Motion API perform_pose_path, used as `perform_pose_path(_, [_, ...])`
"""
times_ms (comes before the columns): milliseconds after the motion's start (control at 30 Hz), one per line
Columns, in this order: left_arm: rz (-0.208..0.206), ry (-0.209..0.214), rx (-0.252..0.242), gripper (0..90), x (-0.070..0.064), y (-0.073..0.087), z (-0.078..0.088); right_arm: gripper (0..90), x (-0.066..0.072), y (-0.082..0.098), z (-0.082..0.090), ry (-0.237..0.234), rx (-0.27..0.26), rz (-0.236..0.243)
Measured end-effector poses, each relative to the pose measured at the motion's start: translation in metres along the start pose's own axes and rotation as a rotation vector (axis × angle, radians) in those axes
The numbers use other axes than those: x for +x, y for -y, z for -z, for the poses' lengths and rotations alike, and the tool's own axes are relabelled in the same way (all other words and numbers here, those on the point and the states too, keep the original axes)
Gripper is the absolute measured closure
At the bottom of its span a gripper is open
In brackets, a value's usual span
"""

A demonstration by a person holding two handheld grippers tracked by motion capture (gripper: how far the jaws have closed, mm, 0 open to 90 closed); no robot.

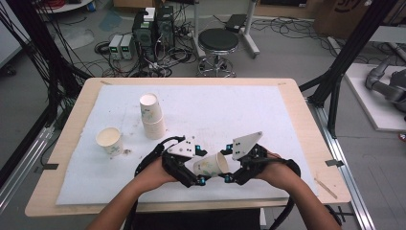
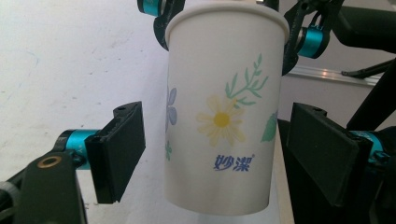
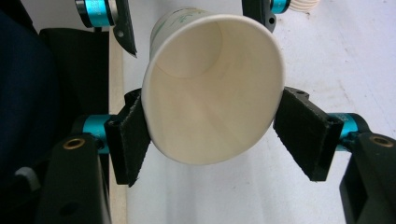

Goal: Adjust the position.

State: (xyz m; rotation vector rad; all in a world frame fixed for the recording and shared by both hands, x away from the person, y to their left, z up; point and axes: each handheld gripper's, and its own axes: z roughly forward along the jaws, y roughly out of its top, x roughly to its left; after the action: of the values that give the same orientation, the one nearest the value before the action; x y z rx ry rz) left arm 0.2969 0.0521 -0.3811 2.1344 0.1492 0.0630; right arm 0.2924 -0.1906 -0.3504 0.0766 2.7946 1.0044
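Held above the desk (image 1: 297,124), between both grippers, a floral paper cup (image 1: 210,165) lies sideways: right gripper (image 3: 212,135) jaws apparently pinch its rim, left gripper (image 2: 215,154) jaws stand wide around its base

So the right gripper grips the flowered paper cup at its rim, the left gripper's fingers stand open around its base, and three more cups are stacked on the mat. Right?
Not quite: the high view shows a stack of two cups and a single cup apart from it, not three stacked. The rest holds: the right gripper pinches the flowered cup at its rim, and the left gripper stands open around its base.
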Motion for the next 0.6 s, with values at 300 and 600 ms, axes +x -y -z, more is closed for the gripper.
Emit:
perform_pose_path(300, [-0.021, -0.009, 0.064, 20.0, 0.001, -0.004, -0.007, 30.3, 0.000, -0.010, -0.002, 0.005, 0.070, 0.030])
perform_pose_path(600, [-0.021, 0.007, 0.108, 22.6, 0.002, -0.007, -0.013, 30.2, 0.001, -0.017, -0.003, 0.012, 0.107, 0.056])
